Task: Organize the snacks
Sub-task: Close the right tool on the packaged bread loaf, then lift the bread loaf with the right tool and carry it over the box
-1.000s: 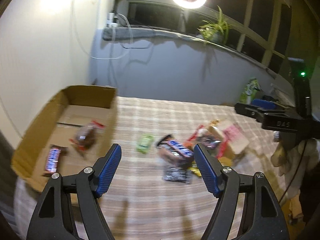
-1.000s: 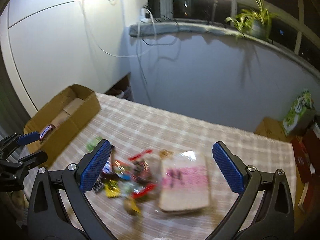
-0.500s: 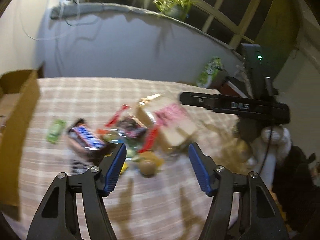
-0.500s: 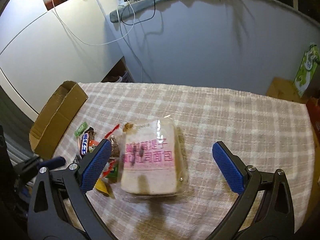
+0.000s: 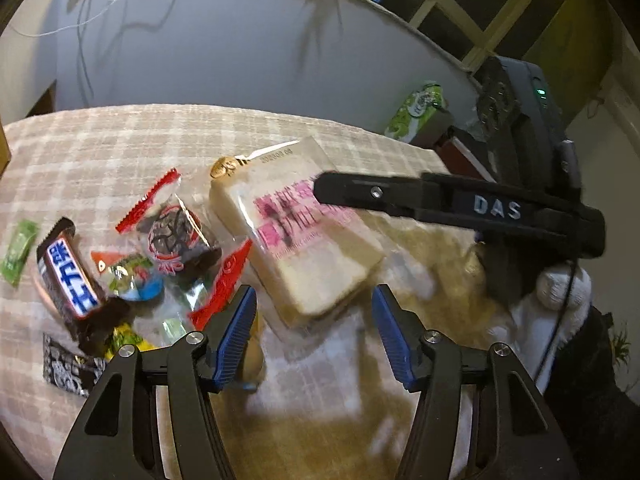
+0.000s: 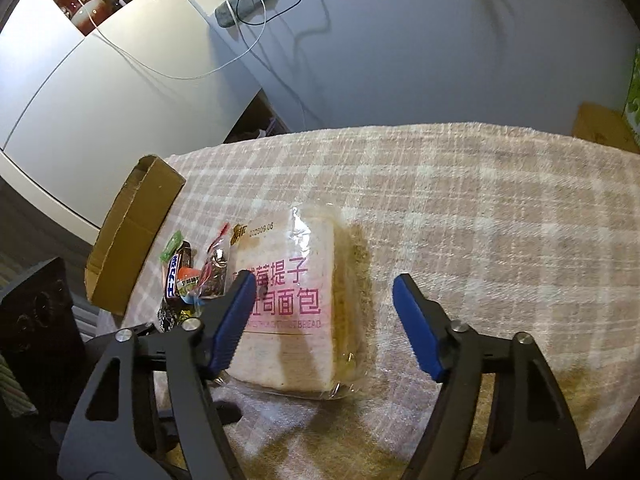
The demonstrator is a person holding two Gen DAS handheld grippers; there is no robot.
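Clear plastic wraps the bread loaf (image 6: pixel 296 304) I am working on; it lies flat on the checked cloth of the worktop (image 6: pixel 480 208), pink lettering up. In my right wrist view its long axis runs away from me, the sealed date-stamped end pointing to the far side and the cut end toward my fingers. My right gripper (image 6: pixel 324 312) hangs over the near end, jaws apart and just narrowed, the left blue finger (image 6: pixel 234 320) over the printed face and the other clear of the bag's right edge; neither presses on it. My left gripper (image 5: pixel 314 330) has also been closing; it stands open at the loaf's near corner, with that corner between the fingers, untouched.

Just left of the loaf sits the snack pile: a red-edged clear packet (image 5: pixel 176 236), a brown bar with blue and white print (image 5: pixel 68 276), a small green sachet (image 5: pixel 18 250) and a black patterned wrapper (image 5: pixel 68 366). Beyond the pile, a cardboard box (image 6: pixel 128 236) stands at the worktop's left edge.
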